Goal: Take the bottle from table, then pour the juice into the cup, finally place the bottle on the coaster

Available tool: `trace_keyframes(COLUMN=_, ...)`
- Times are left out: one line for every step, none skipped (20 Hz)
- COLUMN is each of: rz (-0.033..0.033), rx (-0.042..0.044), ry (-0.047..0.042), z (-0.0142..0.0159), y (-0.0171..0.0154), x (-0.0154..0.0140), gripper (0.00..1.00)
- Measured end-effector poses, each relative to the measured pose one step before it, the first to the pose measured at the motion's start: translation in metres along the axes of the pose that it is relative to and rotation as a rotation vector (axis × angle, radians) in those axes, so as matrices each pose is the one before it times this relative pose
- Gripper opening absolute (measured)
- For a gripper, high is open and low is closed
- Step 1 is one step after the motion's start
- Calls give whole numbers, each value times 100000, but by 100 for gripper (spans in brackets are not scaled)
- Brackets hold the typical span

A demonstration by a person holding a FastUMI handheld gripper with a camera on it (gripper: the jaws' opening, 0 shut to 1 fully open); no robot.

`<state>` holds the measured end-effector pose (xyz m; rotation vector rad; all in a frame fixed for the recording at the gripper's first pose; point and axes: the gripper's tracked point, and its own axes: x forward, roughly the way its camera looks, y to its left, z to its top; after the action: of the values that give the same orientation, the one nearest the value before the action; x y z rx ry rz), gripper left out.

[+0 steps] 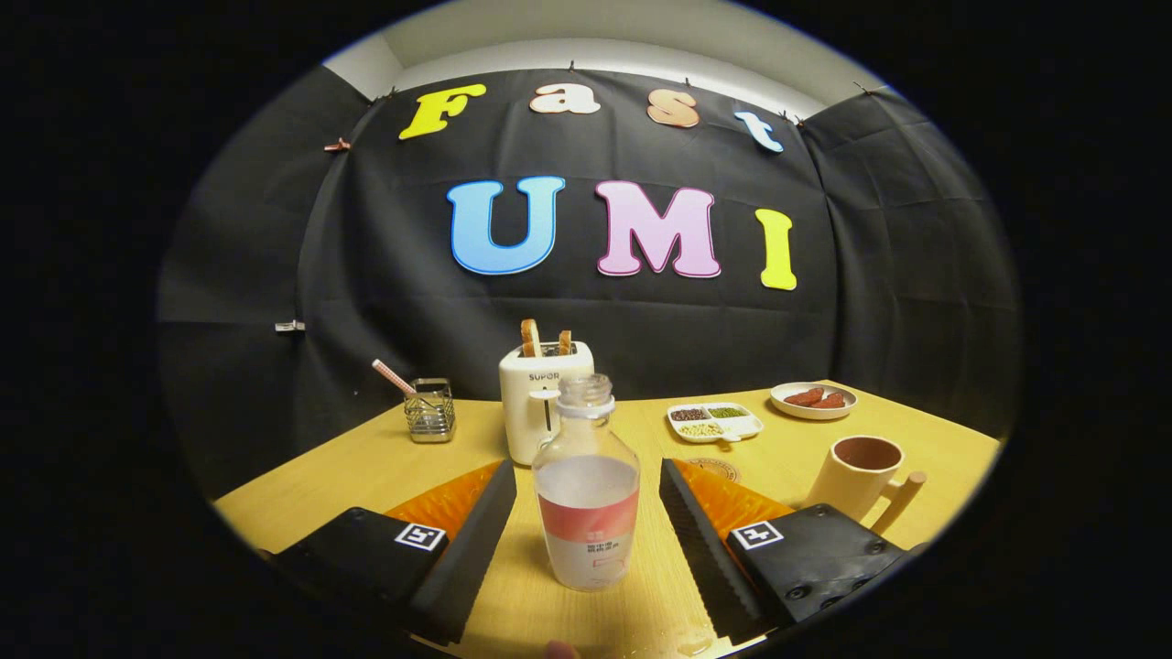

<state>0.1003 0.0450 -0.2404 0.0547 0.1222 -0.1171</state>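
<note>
Claw (586, 549): level and low over the surface, pointing at the far wall; its 2 fingers spread wide, gripping nothing.
Fingers (476, 540): flat ridged inner faces, one on each side of the bottle, both clear of it.
Bottle (586, 485): upright between the fingers, uncapped, clear rounded body, pale liquid to the shoulder, red-and-white label band with small print too fine to read.
Cup (861, 476): cream mug, straight handle, to the right beyond the right finger.
Coaster (716, 469): round, patterned, partly hidden behind the right finger.
Toaster (540, 403): white, just behind the bottle, 2 slices standing in it; lettering "SUPOR".
Surface (366, 467): light wood grain, smooth.
</note>
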Motion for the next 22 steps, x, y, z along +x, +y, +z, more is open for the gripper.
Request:
trace_keyframes(rz=-266, rx=254, ry=-186, z=-311, y=10, x=322, gripper=97)
trace_keyframes(rz=-428, rx=228, ry=46, z=-410, y=-63, x=349, gripper=97)
trace_keyframes(rz=45, rx=219, ry=357, z=-485, y=76, x=152, gripper=97)
trace_keyframes(rz=-521, rx=-245, ry=477, z=-460, y=-45, x=304, gripper=97)
trace_keyframes(rz=-470, rx=-274, ry=390, z=-369, y=-160, x=230, gripper=97)
trace_keyframes(rz=118, rx=691, ry=-198, z=13, y=-22, x=44, gripper=97)
trace_keyframes(rz=-22, rx=589, ry=-535, z=-231, y=90, x=515, gripper=94)
trace_keyframes(rz=-896, rx=-57, ry=-839, z=380, y=-187, x=-87, gripper=77)
trace_keyframes(rz=-509, rx=366, ry=87, z=-176, y=-54, x=55, gripper=77)
trace_keyframes(rz=-426, rx=804, ry=499, z=48, y=-125, x=164, gripper=77)
trace_keyframes(rz=147, rx=777, ry=1467, z=52, y=-14, x=-20, gripper=76)
trace_keyframes(rz=476, rx=-255, ry=907, z=273, y=47, x=-243, gripper=75)
trace_keyframes(rz=249, rx=-792, ry=312, z=815, y=30, x=-254, gripper=75)
trace_keyframes(rz=516, rx=-367, ry=654, z=849, y=-49, x=-233, gripper=75)
trace_keyframes(rz=508, rx=679, ry=1538, z=484, y=-114, x=-271, gripper=75)
trace_keyframes(rz=582, rx=1072, ry=868, z=665, y=-92, x=-355, gripper=75)
trace_keyframes(rz=72, rx=1540, ry=-295, z=1075, y=-63, x=-433, gripper=75)
trace_keyframes(rz=141, rx=2647, ry=-851, z=1178, y=-171, x=-384, gripper=75)
trace_keyframes(rz=208, rx=3667, ry=-1117, z=1105, y=-109, x=-496, gripper=75)
trace_keyframes(rz=256, rx=4282, ry=-1017, z=1075, y=-59, x=-418, gripper=75)
trace_keyframes(rz=218, rx=4360, ry=-574, z=988, y=-128, x=-290, gripper=75)
trace_keyframes(rz=329, rx=4377, ry=562, z=675, y=-213, x=-310, gripper=75)
